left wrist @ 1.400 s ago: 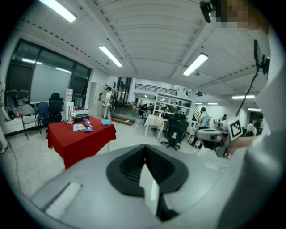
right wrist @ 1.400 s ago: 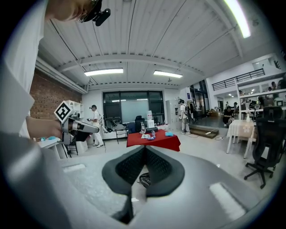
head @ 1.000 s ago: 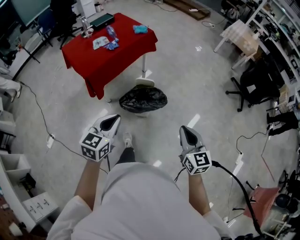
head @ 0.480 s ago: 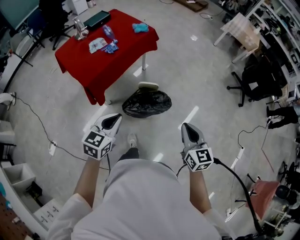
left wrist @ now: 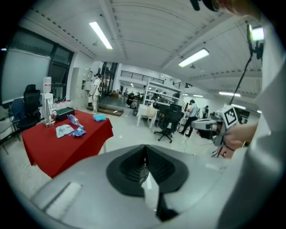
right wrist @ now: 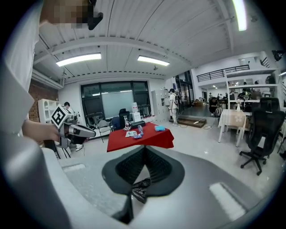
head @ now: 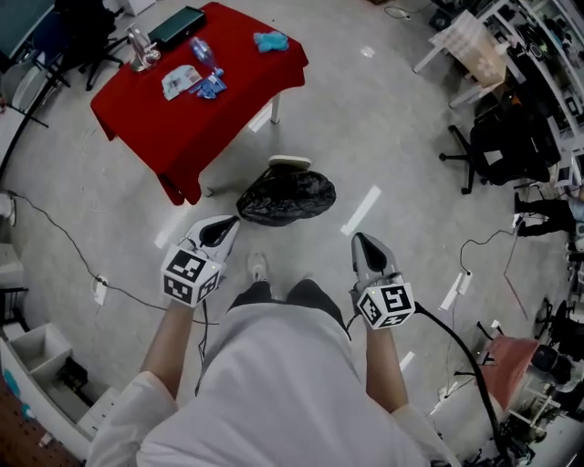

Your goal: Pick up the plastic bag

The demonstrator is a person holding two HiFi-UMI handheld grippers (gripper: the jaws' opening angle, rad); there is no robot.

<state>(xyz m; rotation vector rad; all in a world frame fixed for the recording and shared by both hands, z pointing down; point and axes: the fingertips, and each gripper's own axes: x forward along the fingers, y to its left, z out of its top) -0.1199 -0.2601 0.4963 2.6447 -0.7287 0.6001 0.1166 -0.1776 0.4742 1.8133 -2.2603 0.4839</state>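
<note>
The black plastic bag (head: 286, 194) lies crumpled on the grey floor, just beside the red-clothed table (head: 196, 100). Both grippers are held at waist height short of it, with nothing in them. My left gripper (head: 232, 222) is shut, its tips just left of the bag's near edge in the head view. My right gripper (head: 358, 239) is shut too, to the bag's right and nearer me. In the right gripper view the shut jaws (right wrist: 144, 151) meet, and a scrap of the bag (right wrist: 141, 190) shows below them. The left gripper view shows its jaws (left wrist: 144, 150) pressed together.
On the table stand a black box (head: 176, 25), a bottle (head: 203, 55) and a blue cloth (head: 270, 41). A white round base (head: 289, 163) sits behind the bag. A black office chair (head: 497, 146) and a white table (head: 470, 59) stand at right. Cables (head: 55, 228) trail left.
The person has stepped forward: the table has slid left and up in the view, and the bag lies closer to the gripper tips. Both grippers stay shut and empty.
</note>
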